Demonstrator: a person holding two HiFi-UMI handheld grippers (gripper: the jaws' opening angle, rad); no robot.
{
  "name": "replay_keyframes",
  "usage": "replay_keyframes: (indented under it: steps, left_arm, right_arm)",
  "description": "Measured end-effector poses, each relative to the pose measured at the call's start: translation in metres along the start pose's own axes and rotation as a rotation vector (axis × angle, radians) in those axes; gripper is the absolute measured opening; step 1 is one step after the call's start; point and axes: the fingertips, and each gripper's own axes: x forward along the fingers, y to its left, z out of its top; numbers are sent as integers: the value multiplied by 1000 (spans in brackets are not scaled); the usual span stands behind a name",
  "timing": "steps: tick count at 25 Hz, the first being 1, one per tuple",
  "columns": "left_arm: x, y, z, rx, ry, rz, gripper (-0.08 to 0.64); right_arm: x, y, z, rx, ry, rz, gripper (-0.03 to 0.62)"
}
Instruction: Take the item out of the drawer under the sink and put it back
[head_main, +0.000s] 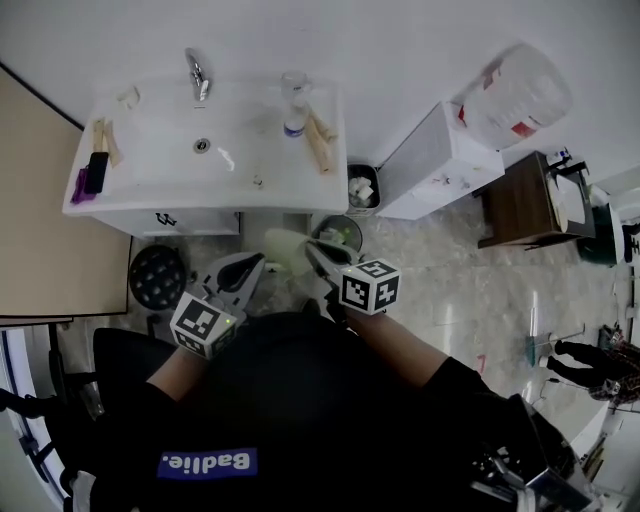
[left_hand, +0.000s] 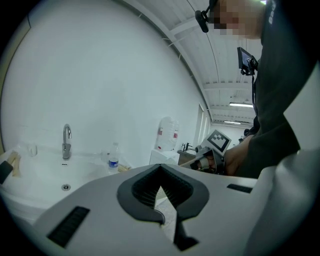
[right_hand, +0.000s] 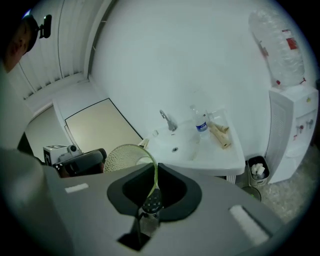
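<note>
Head view looked down on a white sink worktop (head_main: 140, 195) set against the far wall, with the person standing near it and both tongs held low in front of the cabinet under the basin. The right tongs (head_main: 318, 258) were clenched on the thin handle of a pale green mesh strainer (head_main: 283, 248). Its round bowl hung in the air to the left of the jaws, between the two tongs and just nearer than the worktop's near edge. The left tongs (head_main: 252, 264) were closed with nothing between the jaws, close beside the strainer's bowl.

On the worktop stood one tap (head_main: 197, 75) and one clear water bottle (head_main: 293, 108), with wooden brushes (head_main: 320, 142) just right of it. A black brush (head_main: 97, 170) lay at the left end.

Two bins stood on the floor right of the cabinet: one holding white paper (head_main: 361, 188) by the wall, and one round bin (head_main: 340, 232) nearer, close to the right tongs. A black round basket (head_main: 158, 277) sat on the floor at the left.

Further right stood one water dispenser (head_main: 440, 160) carrying one big bottle (head_main: 515, 95), then a brown table (head_main: 520, 200). A beige panel (head_main: 50, 220) closed off the left side. Open floor (head_main: 450, 270) lay to the right.
</note>
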Motion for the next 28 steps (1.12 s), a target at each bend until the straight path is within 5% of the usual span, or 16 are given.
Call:
replay_keyframes:
  steps: [16,28]
  left_arm:
    - [5,-22,-5,8,16,-55,-8]
    - [-2,-17,-12,-32,7,-22,-8]
  right_arm:
    - [-24,20,5,-47,-42,34,23]
    - [-17,17,-10,-17,-11,39,23]
